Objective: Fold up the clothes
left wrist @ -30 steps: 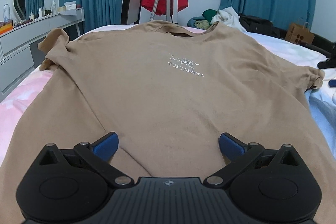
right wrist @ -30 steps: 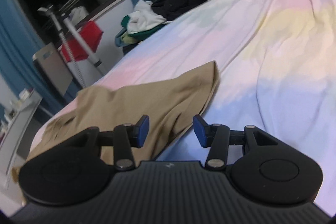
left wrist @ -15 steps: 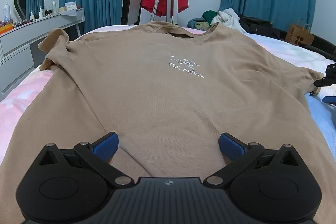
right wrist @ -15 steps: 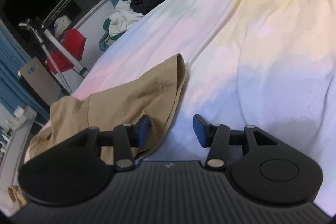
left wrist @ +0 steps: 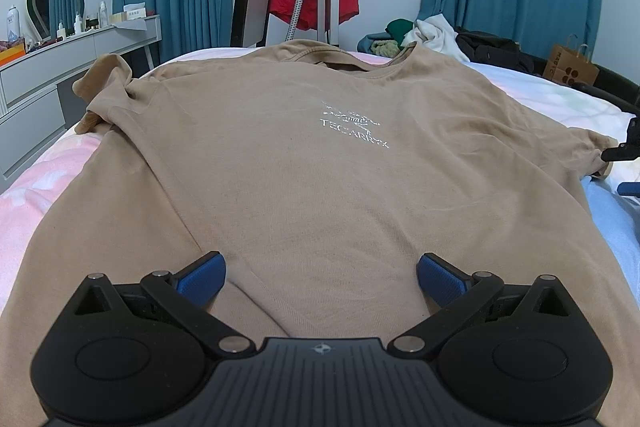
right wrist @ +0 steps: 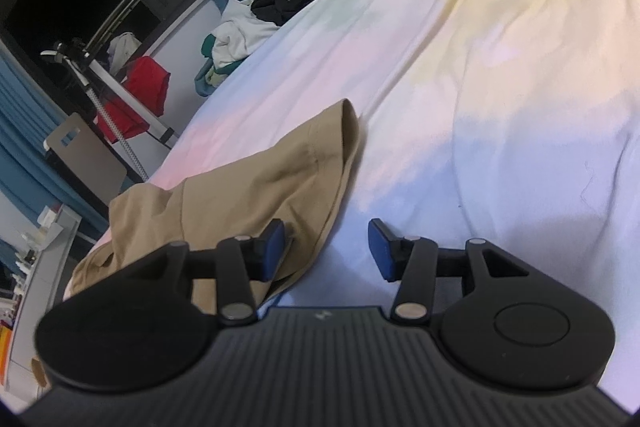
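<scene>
Tan t-shirt [left wrist: 320, 163] spread flat, print up, on the pastel bed [right wrist: 500, 87], collar far, hem nearest the left gripper [left wrist: 321, 277]. Its long axis runs away from that gripper. Left jaws wide, hovering over the lower hem, nothing between them. Right gripper [right wrist: 326, 245] is the nearer to the right sleeve [right wrist: 288, 171]: jaws half open, straddling the sleeve's edge, left pad on cloth, right pad over bare sheet, not clamped. Likely sleeve fold next.
</scene>
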{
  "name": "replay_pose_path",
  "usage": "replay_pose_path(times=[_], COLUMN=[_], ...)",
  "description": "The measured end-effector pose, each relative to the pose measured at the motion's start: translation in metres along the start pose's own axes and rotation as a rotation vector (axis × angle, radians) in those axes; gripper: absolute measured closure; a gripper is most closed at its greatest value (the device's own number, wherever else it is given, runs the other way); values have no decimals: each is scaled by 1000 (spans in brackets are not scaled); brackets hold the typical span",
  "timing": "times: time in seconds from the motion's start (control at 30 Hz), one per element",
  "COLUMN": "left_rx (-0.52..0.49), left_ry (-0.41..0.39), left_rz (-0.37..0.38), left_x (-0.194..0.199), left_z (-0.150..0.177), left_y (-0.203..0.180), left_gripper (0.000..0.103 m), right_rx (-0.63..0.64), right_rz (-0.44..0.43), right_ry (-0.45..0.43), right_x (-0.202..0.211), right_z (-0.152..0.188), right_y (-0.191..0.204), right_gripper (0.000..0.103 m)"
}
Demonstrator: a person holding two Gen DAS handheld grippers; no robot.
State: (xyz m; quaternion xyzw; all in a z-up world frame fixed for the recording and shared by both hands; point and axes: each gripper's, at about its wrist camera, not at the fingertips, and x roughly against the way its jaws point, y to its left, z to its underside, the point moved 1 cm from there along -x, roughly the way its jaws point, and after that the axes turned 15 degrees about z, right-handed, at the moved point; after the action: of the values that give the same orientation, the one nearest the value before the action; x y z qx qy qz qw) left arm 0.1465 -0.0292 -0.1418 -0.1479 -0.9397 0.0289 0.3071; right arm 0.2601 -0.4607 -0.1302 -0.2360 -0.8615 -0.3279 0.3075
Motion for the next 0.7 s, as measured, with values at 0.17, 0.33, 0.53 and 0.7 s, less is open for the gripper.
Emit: replay_pose_path(times=[0.17, 0.33, 0.53, 0.7], left_rx=[0, -1, -1, -9], left_ry=[1, 1, -1, -9], left_rz=[0, 1, 0, -9], left_x=[0, 1, 1, 0], left_z=[0, 0, 0, 2], left_y=[1, 2, 2, 1], left_gripper=[0, 0, 0, 0], right_rx=[-2, -19, -26, -26], right_rz=[-21, -32, -52, -88], right_ry=[-6, 11, 18, 10], right_x=[3, -3, -7, -10], right_z=[-1, 0, 3, 2], right_y=[1, -2, -2, -3], right_gripper=[53, 53, 53, 53])
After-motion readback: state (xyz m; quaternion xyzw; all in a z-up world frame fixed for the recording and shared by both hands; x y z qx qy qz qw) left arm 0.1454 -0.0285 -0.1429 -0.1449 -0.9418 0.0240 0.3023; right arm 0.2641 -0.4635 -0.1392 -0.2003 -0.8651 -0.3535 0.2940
